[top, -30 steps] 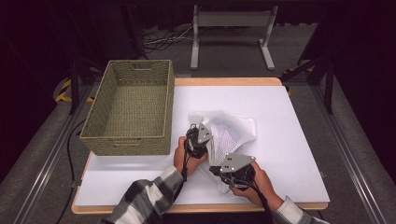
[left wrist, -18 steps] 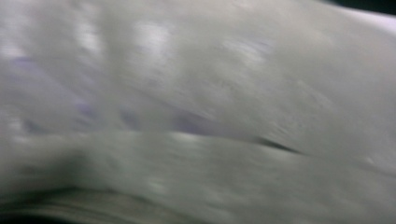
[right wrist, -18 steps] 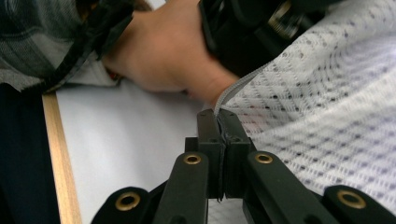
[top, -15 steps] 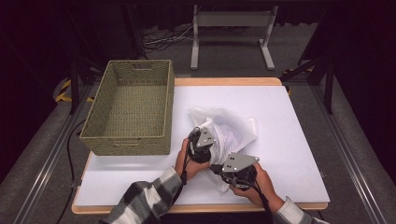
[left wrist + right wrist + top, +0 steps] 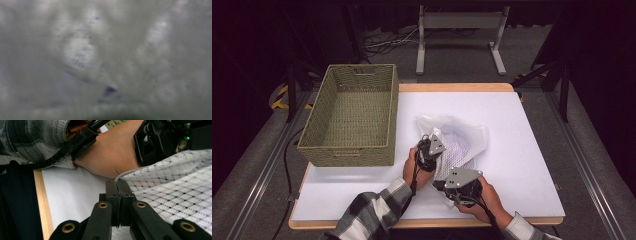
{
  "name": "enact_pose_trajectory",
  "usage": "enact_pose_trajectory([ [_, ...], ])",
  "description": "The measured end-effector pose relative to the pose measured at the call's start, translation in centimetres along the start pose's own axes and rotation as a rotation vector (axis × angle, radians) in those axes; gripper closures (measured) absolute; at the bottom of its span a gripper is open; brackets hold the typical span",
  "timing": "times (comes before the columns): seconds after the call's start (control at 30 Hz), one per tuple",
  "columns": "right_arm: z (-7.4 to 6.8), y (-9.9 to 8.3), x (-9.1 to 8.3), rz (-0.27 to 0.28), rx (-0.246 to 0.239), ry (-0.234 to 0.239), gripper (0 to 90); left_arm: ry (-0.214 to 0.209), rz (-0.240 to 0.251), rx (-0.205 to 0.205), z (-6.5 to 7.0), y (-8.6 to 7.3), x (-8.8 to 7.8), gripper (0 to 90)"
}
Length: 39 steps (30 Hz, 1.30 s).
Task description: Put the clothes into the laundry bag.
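Mesh bag [image 5: 458, 144] is lying crumpled on the white desk [image 5: 522, 150], just to the right of the woven basket [image 5: 354, 120], and both hands are working at its near edge. The right gripper [image 5: 116, 185] is pinching the hemmed rim of the bag, its two black jaws pressed together with the fabric edge running up between them; in the high view it is sitting at the bag's near corner [image 5: 460, 183], probably to keep that edge pinned while the other side is being handled. The left gripper [image 5: 430, 148] is pushing into the left side of the bag, with the person's left hand [image 5: 112, 155] resting on the desk beside it. Its own camera is pressed so close to the pale mesh that everything is blurring, so I cannot tell whether its jaws are clenched or released. Holding the rim at two spots looks like a way of spreading or lifting the bag, perhaps toward the basket
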State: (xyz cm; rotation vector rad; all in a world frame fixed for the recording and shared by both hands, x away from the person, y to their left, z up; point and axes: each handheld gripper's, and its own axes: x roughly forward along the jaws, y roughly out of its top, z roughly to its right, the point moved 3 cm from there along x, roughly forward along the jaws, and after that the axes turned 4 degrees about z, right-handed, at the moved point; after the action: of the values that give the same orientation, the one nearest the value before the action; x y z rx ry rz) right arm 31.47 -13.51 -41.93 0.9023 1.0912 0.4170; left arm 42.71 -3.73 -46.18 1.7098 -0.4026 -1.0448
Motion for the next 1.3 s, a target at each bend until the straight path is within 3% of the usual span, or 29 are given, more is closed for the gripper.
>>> enact_pose_trajectory([
  [0.1, 0.1, -0.1, 0.0, 0.003, 0.013, 0.001, 89.9, 0.054, 0.017, -0.011, -0.5, 0.0, -0.4, 85.7],
  [0.13, 0.1, -0.1, 0.1, 0.003, 0.013, 0.000, 89.9, 0.057, 0.016, -0.028, -0.5, 0.0, -0.4, 85.7],
  [0.23, 0.2, -0.2, 0.2, 0.000, 0.016, 0.004, 89.8, 0.045, 0.013, -0.017, -0.5, -0.1, -0.5, 85.4],
  [0.33, 0.1, -0.3, 0.3, -0.015, 0.001, 0.000, 89.6, 0.006, 0.003, -0.011, 0.0, -0.2, -1.0, 75.1],
  [0.4, 0.1, -0.5, 0.2, -0.017, 0.006, 0.004, 89.1, -0.045, 0.006, -0.013, 0.1, -0.4, -1.5, 67.4],
  [0.47, 0.2, -0.5, 0.2, -0.016, 0.006, 0.004, 89.1, -0.061, 0.000, -0.009, 0.1, -0.5, -2.1, 64.0],
  [0.5, 0.3, -0.5, -0.1, -0.010, 0.006, -0.001, 88.9, -0.083, -0.013, 0.002, 0.1, -0.7, -2.7, 56.2],
  [0.53, 0.3, -0.5, -0.1, -0.010, 0.006, -0.001, 88.9, -0.083, -0.013, 0.002, 0.1, -0.7, -2.7, 53.9],
  [0.67, 0.4, -0.2, -0.7, 0.012, -0.001, -0.014, 88.7, -0.116, -0.042, 0.070, 0.1, -1.4, -4.1, 46.6],
  [0.8, 0.7, 0.1, -1.2, 0.030, 0.005, -0.025, 88.5, -0.158, -0.037, 0.094, 0.1, -2.0, -5.4, 39.7],
  [0.93, 0.9, 0.3, -1.6, 0.055, 0.022, -0.032, 88.3, -0.175, -0.004, 0.099, 0.1, -2.3, -6.5, 54.0],
  [1.07, 1.0, 0.5, -1.8, 0.072, 0.033, -0.036, 88.5, -0.149, 0.035, 0.076, -0.2, -2.1, -6.6, 68.6],
  [1.17, 1.1, 0.4, -1.8, 0.071, 0.036, -0.033, 88.5, -0.142, 0.047, 0.078, -0.3, -1.8, -6.1, 88.0],
  [1.23, 1.2, 0.4, -1.8, 0.070, 0.041, -0.027, 88.6, -0.168, 0.039, 0.074, 0.0, -1.7, -5.5, 89.7],
  [1.3, 1.2, 0.4, -1.8, 0.071, 0.047, -0.027, 88.6, -0.181, 0.033, 0.098, 0.7, -1.6, -4.8, 89.8],
])
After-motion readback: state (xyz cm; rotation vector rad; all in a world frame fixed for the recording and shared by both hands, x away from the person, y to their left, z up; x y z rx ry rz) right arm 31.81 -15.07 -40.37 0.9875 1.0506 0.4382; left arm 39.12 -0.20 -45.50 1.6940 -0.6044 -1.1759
